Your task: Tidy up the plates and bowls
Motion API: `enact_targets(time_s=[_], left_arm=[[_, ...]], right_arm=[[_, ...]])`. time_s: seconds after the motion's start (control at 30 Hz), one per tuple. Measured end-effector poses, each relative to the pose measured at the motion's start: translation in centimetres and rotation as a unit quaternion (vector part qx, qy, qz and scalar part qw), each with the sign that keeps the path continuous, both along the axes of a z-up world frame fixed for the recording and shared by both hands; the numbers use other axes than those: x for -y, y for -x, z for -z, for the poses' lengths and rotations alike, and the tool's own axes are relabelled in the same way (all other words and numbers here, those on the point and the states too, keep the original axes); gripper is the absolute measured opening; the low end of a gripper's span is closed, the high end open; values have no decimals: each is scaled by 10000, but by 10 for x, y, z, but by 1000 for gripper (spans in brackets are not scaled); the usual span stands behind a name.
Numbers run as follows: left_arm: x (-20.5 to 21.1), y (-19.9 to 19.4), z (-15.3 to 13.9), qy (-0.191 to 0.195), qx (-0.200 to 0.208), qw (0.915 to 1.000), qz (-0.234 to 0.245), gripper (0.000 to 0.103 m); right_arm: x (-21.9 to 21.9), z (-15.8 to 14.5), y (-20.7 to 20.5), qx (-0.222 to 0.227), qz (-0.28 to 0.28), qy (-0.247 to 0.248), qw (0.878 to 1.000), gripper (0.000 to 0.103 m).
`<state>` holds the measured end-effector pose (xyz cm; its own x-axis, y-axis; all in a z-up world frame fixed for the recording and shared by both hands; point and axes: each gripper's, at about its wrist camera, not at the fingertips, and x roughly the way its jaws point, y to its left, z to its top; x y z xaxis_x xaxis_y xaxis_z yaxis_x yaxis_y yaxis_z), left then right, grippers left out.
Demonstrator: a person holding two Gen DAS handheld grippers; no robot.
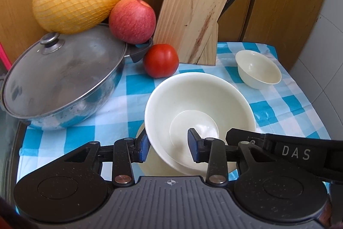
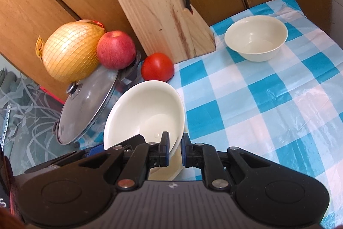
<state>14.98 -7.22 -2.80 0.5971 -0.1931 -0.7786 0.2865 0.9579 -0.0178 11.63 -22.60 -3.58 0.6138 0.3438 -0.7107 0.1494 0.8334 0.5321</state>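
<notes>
Mid-stack step, by the look of it: large cream bowl (image 1: 200, 113) sitting low centre of the left wrist view, tilted, over a cream plate (image 1: 150, 164) whose edge peeks out underneath at the lower left of the bowl. Left gripper (image 1: 169, 148) spread wide, straddling the near rim — one pad (image 1: 144, 148) outside the wall, the other inside the bowl; touching or not, cannot tell, no firm clamp visible. Right gripper (image 2: 174, 148) low centre of its own frame, fingers nearly closed on the bowl's near rim (image 2: 174, 144), apparently pinching it — a sliver of gap shows, so full contact not certain. Small bowl (image 2: 256, 37) alone in the upper right of the right view, well apart from the stack, on the blue checked cloth (image 2: 268, 100). Next move likely: settle the big bowl level on the plate, let go, then fetch the small bowl and nest it inside — calls for a level set-down so the tilted bowl doesn't slide off. Left view only: the plate edge and the inside pad deep in the bowl, plus the right tool's black finger entering at the lower right. Right view only: the narrow pinch at the rim, and open cloth between the stack and the small bowl. Pot (image 1: 64, 83), tomato (image 1: 160, 60), knife block (image 1: 193, 14) crowd upper left and centre; untouched.
</notes>
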Motion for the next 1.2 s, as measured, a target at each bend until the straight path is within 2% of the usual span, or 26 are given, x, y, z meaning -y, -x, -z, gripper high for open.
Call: enact_targets(time_s=[0.2, 0.5, 0.73, 0.83, 1.17, 1.2], left_arm=[[-7, 6, -3, 70, -39, 10000, -48, 46], [-17, 17, -19, 203, 43, 9997, -86, 48], [-16, 12, -2, 134, -327, 9994, -65, 48], [-16, 10, 5, 23, -347, 9993, -104, 48], [-21, 2, 10, 128, -445, 9988, -168, 49], [-21, 1, 10, 113, -450, 9988, -174, 49]], right_arm=[[-4, 2, 3, -140, -80, -89, 9998, 13], [-8, -14, 13, -107, -255, -197, 9994, 15], [-13, -2, 11, -419, -295, -58, 9987, 15], [-13, 1, 11, -391, -264, -142, 9988, 16], [-9, 2, 7, -319, -195, -199, 9991, 18], [-7, 2, 6, -351, -169, -209, 9990, 21]])
